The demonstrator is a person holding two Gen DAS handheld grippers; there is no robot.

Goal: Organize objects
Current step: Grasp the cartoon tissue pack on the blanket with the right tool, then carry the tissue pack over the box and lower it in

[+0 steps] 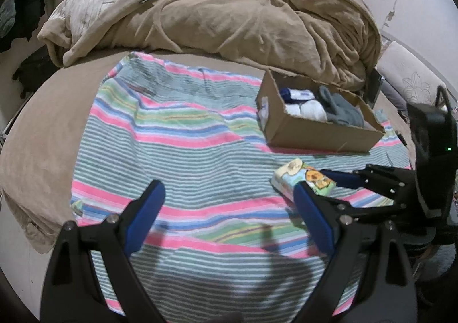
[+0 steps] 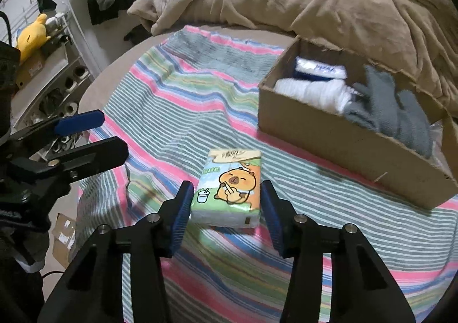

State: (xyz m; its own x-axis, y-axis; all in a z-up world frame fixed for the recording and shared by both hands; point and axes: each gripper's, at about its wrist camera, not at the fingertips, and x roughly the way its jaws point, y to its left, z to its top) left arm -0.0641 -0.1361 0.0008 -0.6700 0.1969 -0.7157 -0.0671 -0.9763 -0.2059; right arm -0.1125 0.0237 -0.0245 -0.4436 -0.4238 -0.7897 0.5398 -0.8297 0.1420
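A tissue pack point(image 2: 230, 188) with a cartoon capybara lies on the striped towel point(image 2: 183, 99). My right gripper point(image 2: 226, 200) is open, its blue pads on either side of the pack with small gaps. The pack also shows in the left wrist view point(image 1: 300, 177), with the right gripper point(image 1: 315, 182) around it. My left gripper point(image 1: 229, 202) is open and empty above the towel point(image 1: 177, 134), left of the pack; it shows in the right wrist view point(image 2: 114, 134). A cardboard box point(image 2: 352, 148) holds white socks point(image 2: 312, 91) and grey gloves point(image 2: 389, 114).
A crumpled tan blanket point(image 1: 229, 17) lies behind the box point(image 1: 315, 131) on the bed. Left of the bed stand a shoe rack point(image 2: 51, 88) with a yellow plush toy point(image 2: 31, 37) and a small carton point(image 2: 64, 234) on the floor.
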